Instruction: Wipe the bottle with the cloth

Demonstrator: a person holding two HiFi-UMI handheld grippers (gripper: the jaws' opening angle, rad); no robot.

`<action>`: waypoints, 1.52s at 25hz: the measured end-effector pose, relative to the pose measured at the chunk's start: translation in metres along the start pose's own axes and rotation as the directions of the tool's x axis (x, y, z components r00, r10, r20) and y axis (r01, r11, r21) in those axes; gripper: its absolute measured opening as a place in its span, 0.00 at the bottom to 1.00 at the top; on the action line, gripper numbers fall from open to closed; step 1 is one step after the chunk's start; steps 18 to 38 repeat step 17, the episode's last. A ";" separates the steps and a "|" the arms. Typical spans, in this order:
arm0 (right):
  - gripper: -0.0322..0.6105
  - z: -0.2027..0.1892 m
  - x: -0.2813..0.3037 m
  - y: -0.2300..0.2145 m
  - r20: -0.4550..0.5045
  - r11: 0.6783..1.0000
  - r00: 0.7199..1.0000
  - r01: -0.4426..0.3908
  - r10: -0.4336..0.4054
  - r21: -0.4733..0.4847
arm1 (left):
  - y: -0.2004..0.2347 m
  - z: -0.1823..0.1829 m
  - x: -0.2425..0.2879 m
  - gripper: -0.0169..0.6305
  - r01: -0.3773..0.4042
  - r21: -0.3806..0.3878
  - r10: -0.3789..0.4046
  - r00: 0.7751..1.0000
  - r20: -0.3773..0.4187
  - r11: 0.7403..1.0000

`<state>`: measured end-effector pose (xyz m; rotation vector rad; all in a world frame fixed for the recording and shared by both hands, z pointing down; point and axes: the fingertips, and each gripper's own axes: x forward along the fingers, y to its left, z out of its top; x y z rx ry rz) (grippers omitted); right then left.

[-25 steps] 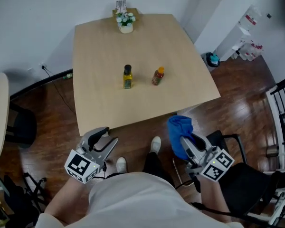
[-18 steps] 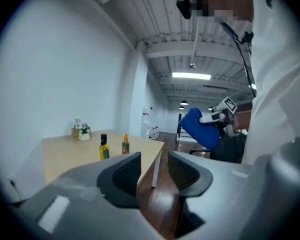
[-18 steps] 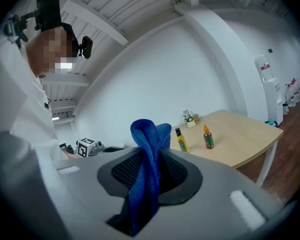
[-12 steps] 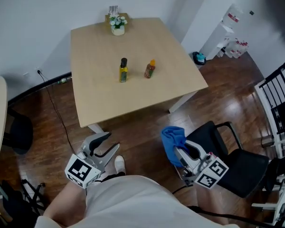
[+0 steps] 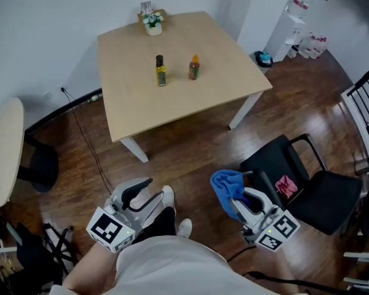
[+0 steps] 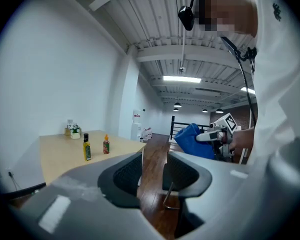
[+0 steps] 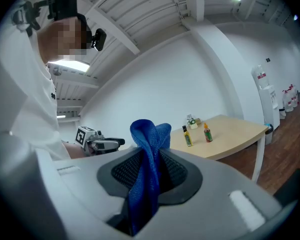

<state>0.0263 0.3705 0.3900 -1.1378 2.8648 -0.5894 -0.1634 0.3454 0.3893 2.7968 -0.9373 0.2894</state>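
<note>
Table: light wood table [image 5: 172, 97], well ahead of us; both grippers hang over the dark floor, well short of it.
Chair: black chair [image 5: 307, 195] just to our right, not part of the task.
Left gripper: left gripper [image 5: 149, 193] low at our left; its own view shows the jaws spread with only floor in the gap, nothing held.
Right gripper: right gripper [image 5: 238, 200] low at our right, jaws closed hard on a fold of fabric.
Cloth: blue cloth [image 5: 224, 184], pinched mid-fold and bunching up above the pads, with the rest hanging loose below. We judge it soft, light and floppy. The grip looks firm enough for rubbing, though the free end will drag.
Bottles: two stand upright mid-table, near each other but not touching: a yellow-green dark-capped bottle [image 5: 160, 70] and, to its right, a reddish orange-capped bottle [image 5: 194, 67]. We cannot tell which one the task means.
Bottle handling: both look small, rigid and narrow-based, so we judge them light and easy to tip under a sideways wipe, probably slick too. We'd take one by the body below the neck with the empty left gripper and wipe with the right.
Flower pot: small flower pot [image 5: 152, 25] at the far table edge, well apart from the bottles.
</note>
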 end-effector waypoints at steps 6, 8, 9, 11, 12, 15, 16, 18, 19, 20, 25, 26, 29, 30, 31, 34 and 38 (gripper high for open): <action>0.20 -0.021 -0.008 0.022 0.010 1.000 1.000 -0.009 0.009 0.002 | -0.020 -0.017 -0.026 0.28 0.026 0.014 -0.025 0.999 -0.047 1.000; 0.20 -0.020 -0.009 0.029 0.017 1.000 1.000 0.005 -0.005 -0.015 | -0.019 -0.017 -0.028 0.28 0.040 0.013 -0.039 0.999 -0.030 0.999; 0.20 -0.018 -0.010 0.033 0.021 1.000 1.000 0.015 -0.015 -0.023 | -0.018 -0.017 -0.028 0.28 0.052 0.012 -0.051 0.998 -0.025 0.999; 0.20 -0.015 -0.013 0.043 0.028 0.999 0.999 0.038 -0.037 -0.037 | -0.021 -0.014 -0.030 0.28 0.089 0.018 -0.089 0.996 -0.016 0.996; 0.20 -0.014 -0.013 0.049 0.032 0.998 0.998 0.050 -0.049 -0.041 | -0.024 -0.012 -0.031 0.28 0.112 0.026 -0.112 0.994 -0.012 0.993; 0.20 -0.011 -0.009 0.068 0.048 0.996 0.995 0.085 -0.083 -0.038 | -0.030 -0.006 -0.043 0.28 0.175 0.062 -0.174 0.985 -0.018 0.983; 0.20 -0.010 -0.007 0.075 0.053 0.995 0.994 0.096 -0.094 -0.035 | -0.031 -0.004 -0.049 0.28 0.191 0.076 -0.190 0.982 -0.018 0.979; 0.20 -0.009 -0.004 0.082 0.057 0.994 0.993 0.106 -0.104 -0.032 | -0.031 -0.002 -0.056 0.28 0.205 0.090 -0.205 0.979 -0.017 0.975; 0.20 -0.009 -0.004 0.082 0.057 0.994 0.993 0.106 -0.104 -0.032 | -0.031 -0.002 -0.056 0.28 0.205 0.090 -0.205 0.979 -0.017 0.975; 0.20 -0.009 -0.004 0.082 0.057 0.994 0.993 0.106 -0.104 -0.032 | -0.031 -0.002 -0.056 0.28 0.205 0.090 -0.205 0.979 -0.017 0.975; 0.20 -0.009 -0.004 0.082 0.057 0.994 0.993 0.106 -0.104 -0.032 | -0.031 -0.002 -0.056 0.28 0.205 0.090 -0.205 0.979 -0.017 0.975; 0.20 -0.009 -0.004 0.082 0.057 0.994 0.993 0.106 -0.104 -0.032 | -0.031 -0.002 -0.056 0.28 0.205 0.090 -0.205 0.979 -0.017 0.975; 0.20 -0.009 -0.004 0.082 0.057 0.994 0.993 0.106 -0.104 -0.032 | -0.031 -0.002 -0.056 0.28 0.205 0.090 -0.205 0.979 -0.017 0.975; 0.20 -0.009 -0.004 0.082 0.057 0.994 0.993 0.106 -0.104 -0.032 | -0.031 -0.002 -0.056 0.28 0.205 0.090 -0.205 0.979 -0.017 0.975; 0.20 -0.009 -0.004 0.082 0.057 0.994 0.993 0.106 -0.104 -0.032 | -0.031 -0.002 -0.056 0.28 0.205 0.090 -0.205 0.979 -0.017 0.975; 0.20 -0.009 -0.004 0.082 0.057 0.994 0.993 0.106 -0.104 -0.032 | -0.031 -0.002 -0.056 0.28 0.205 0.090 -0.205 0.979 -0.017 0.975; 0.20 -0.009 -0.004 0.082 0.057 0.994 0.993 0.106 -0.104 -0.032 | -0.031 -0.002 -0.056 0.28 0.205 0.090 -0.205 0.979 -0.017 0.975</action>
